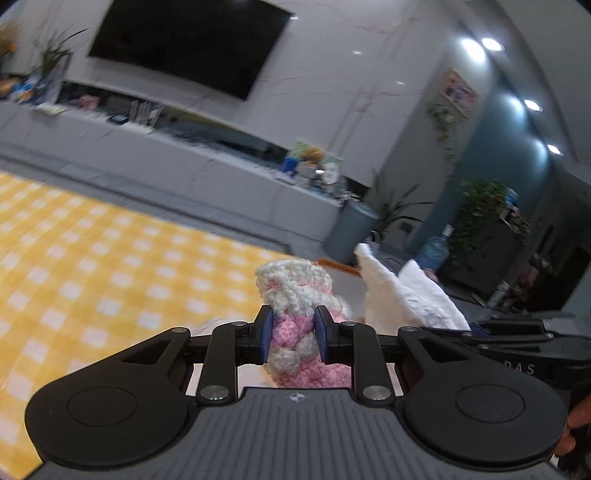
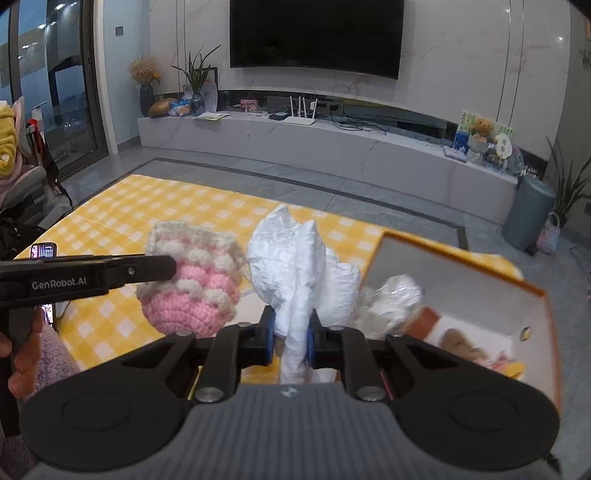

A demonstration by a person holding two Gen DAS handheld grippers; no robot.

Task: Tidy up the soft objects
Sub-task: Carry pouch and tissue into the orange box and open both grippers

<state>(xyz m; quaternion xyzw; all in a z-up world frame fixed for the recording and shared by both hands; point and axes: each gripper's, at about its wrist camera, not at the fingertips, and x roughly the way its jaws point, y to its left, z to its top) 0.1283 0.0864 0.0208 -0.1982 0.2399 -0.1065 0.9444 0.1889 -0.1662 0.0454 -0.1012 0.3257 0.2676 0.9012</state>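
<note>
Living room, grey tiled floor point(image 2: 388, 192), marble wall with a dark television point(image 2: 316, 35) at top centre of the right wrist view and a long low grey cabinet point(image 2: 332, 147) beneath it.

Yellow-and-white checked mat point(image 2: 177, 210): spread across the floor, filling the left and middle of both views.

Box point(image 2: 480, 280), orange outside, white inside: lower right of the right wrist view, open at the top. Contents: a crumpled clear plastic wrap point(image 2: 391, 295) near its left wall, a brown fuzzy item point(image 2: 461, 345) and a pink-and-yellow item at its floor; both too blurred to name.

Grey bin point(image 2: 528, 214): right edge, standing beside a potted plant.

White tissue bundle point(image 2: 299, 266): centre of the right wrist view, pinched at its lower stem by the right gripper point(image 2: 290, 339), jaws closed on it, held clear of the mat.

Pink-and-white crocheted pouch point(image 1: 299, 321): lower centre of the left wrist view, clamped between the blue pads of the left gripper point(image 1: 293, 334); in the right wrist view it hangs just left of the tissue, off the mat.
</note>
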